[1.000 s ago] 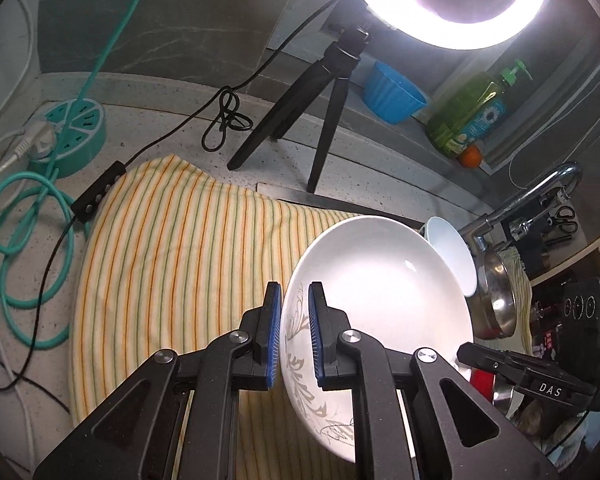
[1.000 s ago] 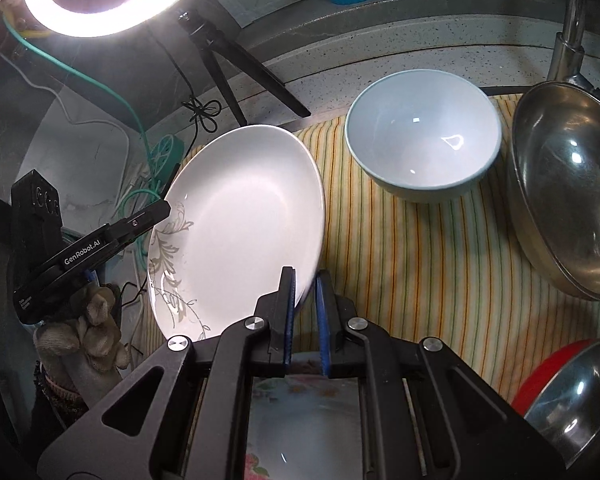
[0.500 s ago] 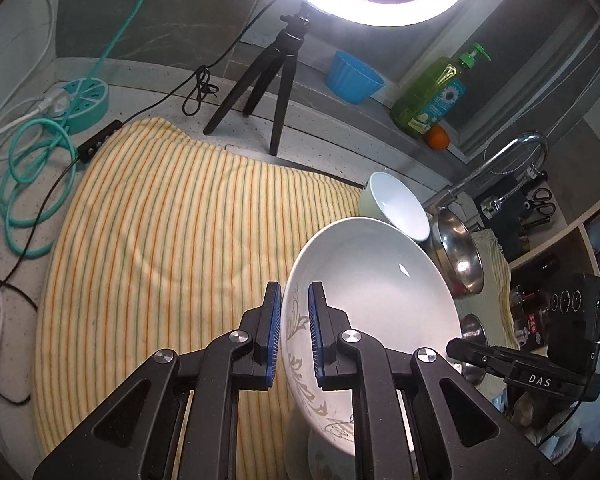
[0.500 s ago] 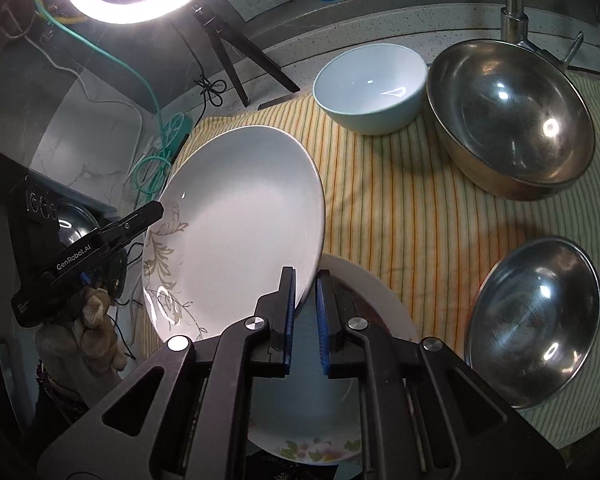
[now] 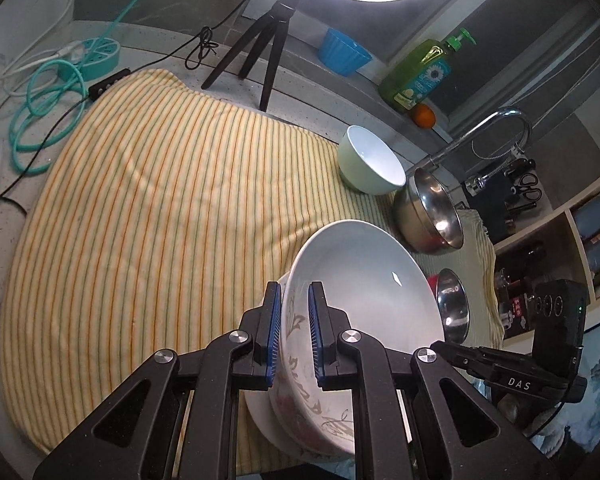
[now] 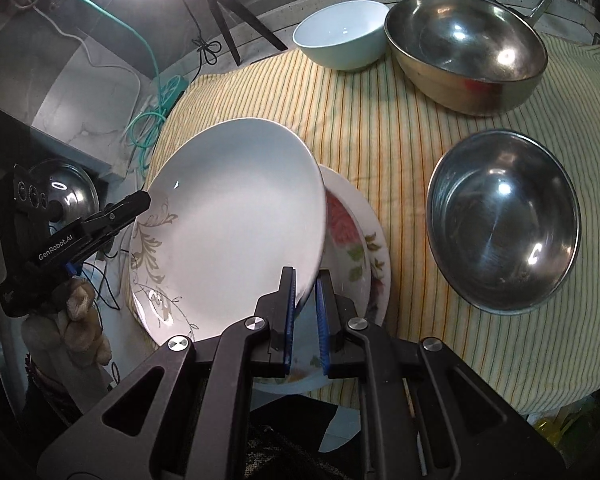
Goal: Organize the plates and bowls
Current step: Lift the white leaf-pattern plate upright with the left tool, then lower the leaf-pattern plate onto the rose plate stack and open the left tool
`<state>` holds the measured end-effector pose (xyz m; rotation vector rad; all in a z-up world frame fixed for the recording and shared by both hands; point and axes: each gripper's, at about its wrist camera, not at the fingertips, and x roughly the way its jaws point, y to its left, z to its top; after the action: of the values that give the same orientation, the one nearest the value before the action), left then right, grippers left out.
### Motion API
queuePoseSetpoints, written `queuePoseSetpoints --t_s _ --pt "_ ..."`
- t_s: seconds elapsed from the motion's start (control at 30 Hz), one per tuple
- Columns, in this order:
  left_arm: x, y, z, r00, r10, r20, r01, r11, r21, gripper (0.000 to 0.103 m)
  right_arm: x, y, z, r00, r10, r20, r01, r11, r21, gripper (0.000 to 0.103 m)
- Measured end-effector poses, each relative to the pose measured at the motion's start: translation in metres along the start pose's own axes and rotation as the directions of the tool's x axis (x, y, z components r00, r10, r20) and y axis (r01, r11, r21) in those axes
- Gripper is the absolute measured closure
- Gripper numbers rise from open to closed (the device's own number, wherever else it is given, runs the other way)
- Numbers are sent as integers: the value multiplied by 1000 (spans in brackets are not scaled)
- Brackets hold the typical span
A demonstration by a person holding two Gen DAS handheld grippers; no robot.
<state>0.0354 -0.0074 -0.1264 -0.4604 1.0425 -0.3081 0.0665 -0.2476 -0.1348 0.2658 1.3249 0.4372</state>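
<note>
since the earlier frame the white plate [image 6: 228,216] is carried over the floral plate [image 6: 356,256] at 3 o'clock. it is pinched at opposite rims by the closed left gripper [image 5: 294,332] and right gripper [image 6: 305,312]. if tilted or dropped, chipping is risked.

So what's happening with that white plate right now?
A person has both grippers clamped on it: the left gripper and the right gripper pinch opposite edges of the white plate. It is tilted, just above a flowered plate lying on the striped cloth. It is not yet set down.

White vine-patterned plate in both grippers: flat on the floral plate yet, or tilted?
Tilted. The white vine-patterned plate slants above the floral plate, its rim clamped by the left gripper and right gripper.
</note>
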Motion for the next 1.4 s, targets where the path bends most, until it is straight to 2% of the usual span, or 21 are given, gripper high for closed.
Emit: queuePoseSetpoints --t_s 0.3,0.87,1.4 --pt "9 -7 -20 999 9 -41 -8 1000 20 91 5 -14 -19 999 -30 -34 31 999 16 93" --pt "21 -6 -28 996 26 -83 -23 999 35 91 11 -16 -23 996 -79 -41 79 997 7 93" --pt "25 -3 -29 992 48 -113 -43 998 41 91 13 -1 -22 989 -147 -33 144 986 -89 89"
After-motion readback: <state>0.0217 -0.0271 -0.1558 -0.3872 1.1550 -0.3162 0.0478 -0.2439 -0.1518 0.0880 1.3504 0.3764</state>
